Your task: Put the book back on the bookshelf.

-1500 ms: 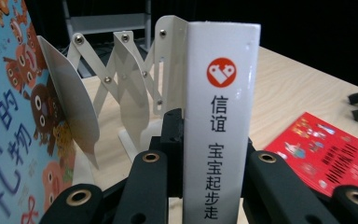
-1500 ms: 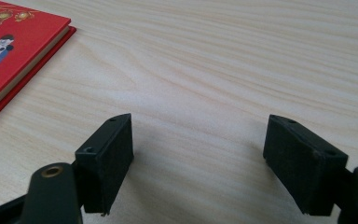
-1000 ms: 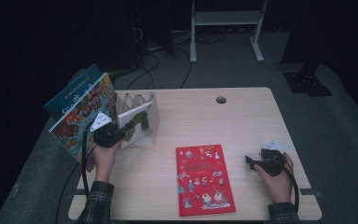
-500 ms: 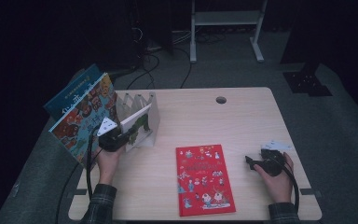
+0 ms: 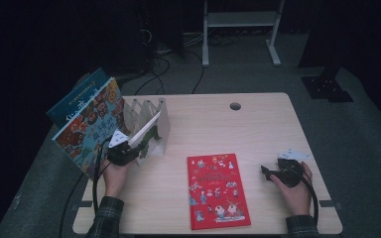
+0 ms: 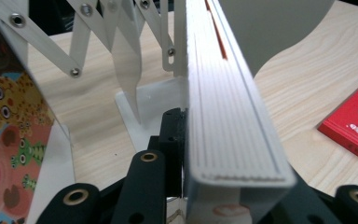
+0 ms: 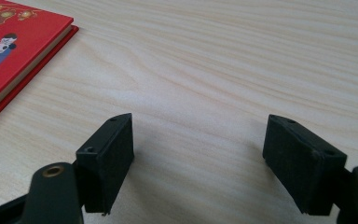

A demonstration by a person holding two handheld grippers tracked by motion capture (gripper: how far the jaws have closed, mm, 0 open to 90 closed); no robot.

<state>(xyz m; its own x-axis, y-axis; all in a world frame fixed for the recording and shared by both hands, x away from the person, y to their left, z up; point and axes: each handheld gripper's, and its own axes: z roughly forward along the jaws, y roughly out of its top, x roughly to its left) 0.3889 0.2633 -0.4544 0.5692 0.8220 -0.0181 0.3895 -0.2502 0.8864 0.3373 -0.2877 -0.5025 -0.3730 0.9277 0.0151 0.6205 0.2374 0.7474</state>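
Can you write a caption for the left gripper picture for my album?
The left gripper slots a white book into the white folding book rack on the wooden table.

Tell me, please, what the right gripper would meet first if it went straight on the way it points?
Probably the red book: in the high view the right gripper points left across bare table toward it. Its open fingers hold nothing.

The left gripper [image 5: 138, 144] sits lower than a second ago, and the white book [image 6: 233, 116] between its jaws now stands deeper in the white expanding rack [image 5: 146, 119], toward 11 o'clock. The jaws have just been opening slightly.
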